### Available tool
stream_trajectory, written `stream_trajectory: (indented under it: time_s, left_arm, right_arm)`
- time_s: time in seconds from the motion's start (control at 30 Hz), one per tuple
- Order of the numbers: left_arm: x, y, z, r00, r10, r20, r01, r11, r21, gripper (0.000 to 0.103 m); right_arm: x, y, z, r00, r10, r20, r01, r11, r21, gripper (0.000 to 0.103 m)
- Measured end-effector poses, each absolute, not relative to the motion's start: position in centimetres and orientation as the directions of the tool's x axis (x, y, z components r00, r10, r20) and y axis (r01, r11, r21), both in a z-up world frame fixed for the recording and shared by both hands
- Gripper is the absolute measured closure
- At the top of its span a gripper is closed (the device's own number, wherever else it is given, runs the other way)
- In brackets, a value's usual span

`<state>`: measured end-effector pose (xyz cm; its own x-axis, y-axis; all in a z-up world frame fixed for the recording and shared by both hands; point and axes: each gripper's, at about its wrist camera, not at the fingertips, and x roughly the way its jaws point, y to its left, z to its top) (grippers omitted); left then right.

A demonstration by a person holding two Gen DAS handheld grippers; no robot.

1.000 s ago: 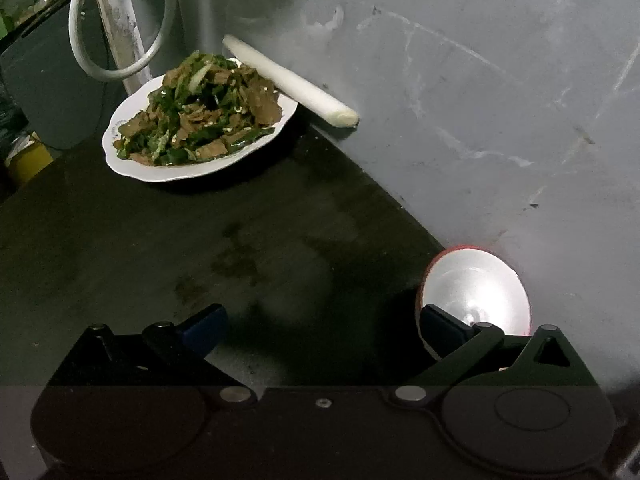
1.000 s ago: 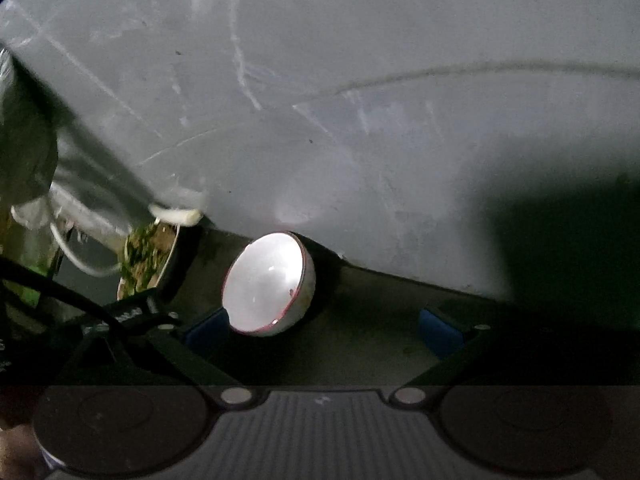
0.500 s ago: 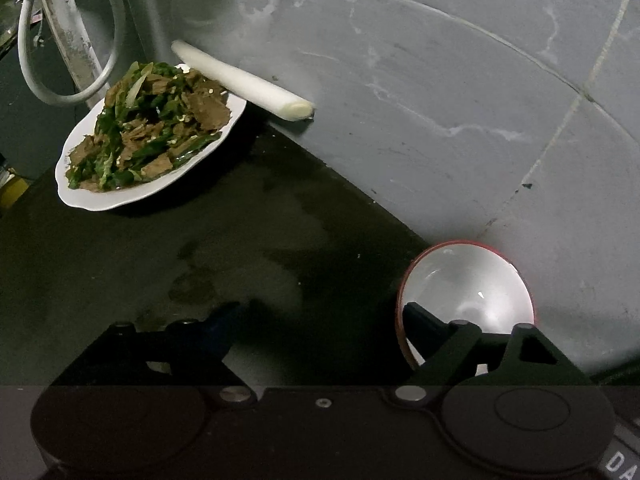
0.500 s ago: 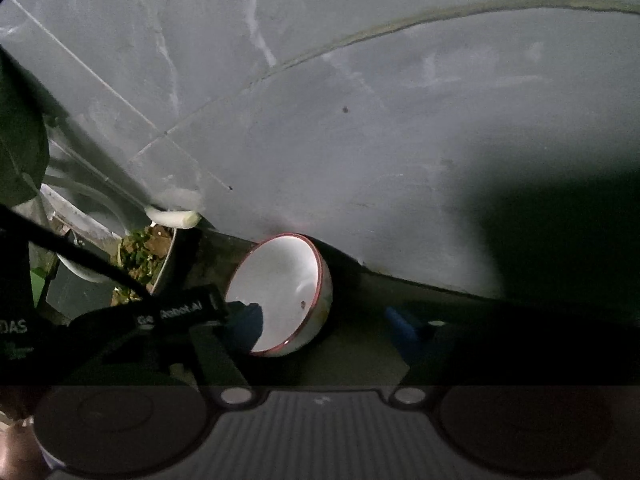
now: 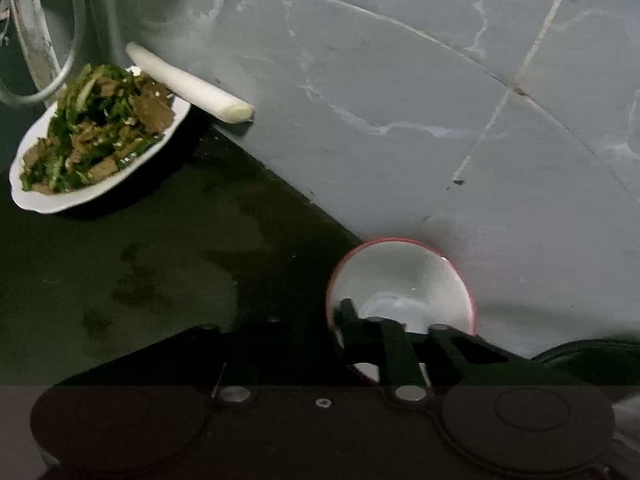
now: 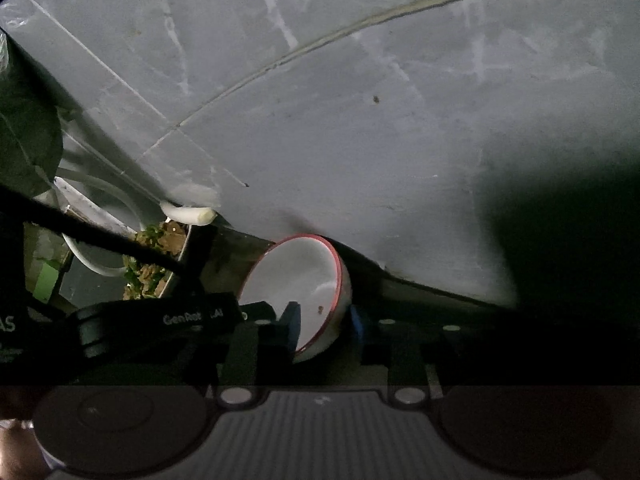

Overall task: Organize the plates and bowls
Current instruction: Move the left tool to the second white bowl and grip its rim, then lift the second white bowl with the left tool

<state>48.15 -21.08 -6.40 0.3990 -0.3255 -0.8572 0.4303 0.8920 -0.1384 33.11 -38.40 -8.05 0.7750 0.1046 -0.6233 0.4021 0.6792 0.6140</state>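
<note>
A white bowl with a red rim stands on the dark counter against the grey tiled wall. Both tools have just been closing on it: the left gripper pinches its near rim, and the right gripper clamps its side wall. A plate of greens and meat sits well apart, beside a leek.

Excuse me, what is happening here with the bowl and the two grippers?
A person holds both grippers on the white bowl with a red rim, at the wall's foot on the dark counter. The left gripper and right gripper have just been closing, each pinching the rim. The white plate of green vegetables and meat and a white leek stalk sit untouched.
</note>
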Motion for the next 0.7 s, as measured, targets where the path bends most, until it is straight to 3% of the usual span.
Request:
stream_trajectory:
  time_s: [0.07,0.13,0.7]
  left_arm:
    - [48.0,-21.1,-6.5,0.395,-0.339,-0.854,0.430,0.889,-0.154,0.096]
    - [47.7,-21.2,-6.5,0.401,-0.332,-0.854,0.431,0.891,-0.144,0.096]
    - [44.2,-19.1,-6.1,0.428,-0.336,-0.839,0.380,0.909,-0.170,0.095]
  right_arm:
    - [33.2,-38.6,-8.2,0.777,0.110,-0.619,0.401,0.673,0.622,0.077]
    - [33.1,-38.7,-8.4,0.778,0.112,-0.618,0.400,0.670,0.625,0.081]
    - [32.1,-37.9,-8.1,0.770,0.159,-0.618,0.348,0.708,0.615,0.084]
